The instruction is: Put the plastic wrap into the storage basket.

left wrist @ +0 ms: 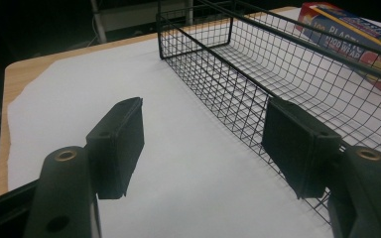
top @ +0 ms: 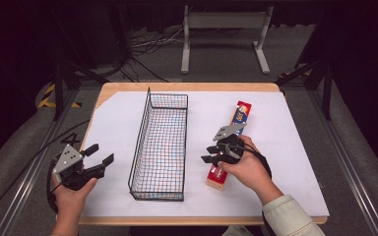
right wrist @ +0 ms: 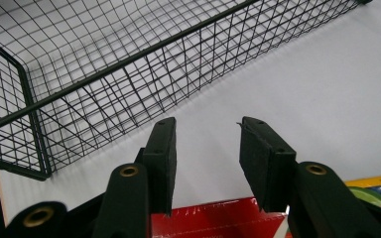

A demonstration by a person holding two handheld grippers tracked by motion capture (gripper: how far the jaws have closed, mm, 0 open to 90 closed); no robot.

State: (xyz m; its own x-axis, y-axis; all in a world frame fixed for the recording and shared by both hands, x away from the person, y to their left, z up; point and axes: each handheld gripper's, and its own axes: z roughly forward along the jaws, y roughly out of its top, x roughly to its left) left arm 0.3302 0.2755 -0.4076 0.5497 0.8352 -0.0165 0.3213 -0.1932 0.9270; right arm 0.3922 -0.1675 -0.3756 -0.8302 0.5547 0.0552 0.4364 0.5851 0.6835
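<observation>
High view: long red wrap box (top: 230, 147) under right gripper's (top: 210, 153) part-open, empty fingers.

- You'll see a black wire mesh basket (top: 160, 147) standing on the white paper sheet (top: 285, 142).
- That sheet covers your light wooden table (top: 123, 87).
- Beyond it stands a grey metal frame (top: 224, 37).

- Setting: a lab or recording studio, not a home.
- Wooden table (top: 187, 87), top covered by a plain white sheet (top: 280, 147), standing alone in a dark room.
- Grey carpet floor (top: 226, 59) with loose cables (top: 150, 42) trailing behind the table.
- White metal stand (top: 225, 22) at the back.
- Black tripod-like legs (top: 320, 73) on either side of the table.
- Yellow-black hazard tape (top: 47, 96) on the floor at left.
</observation>
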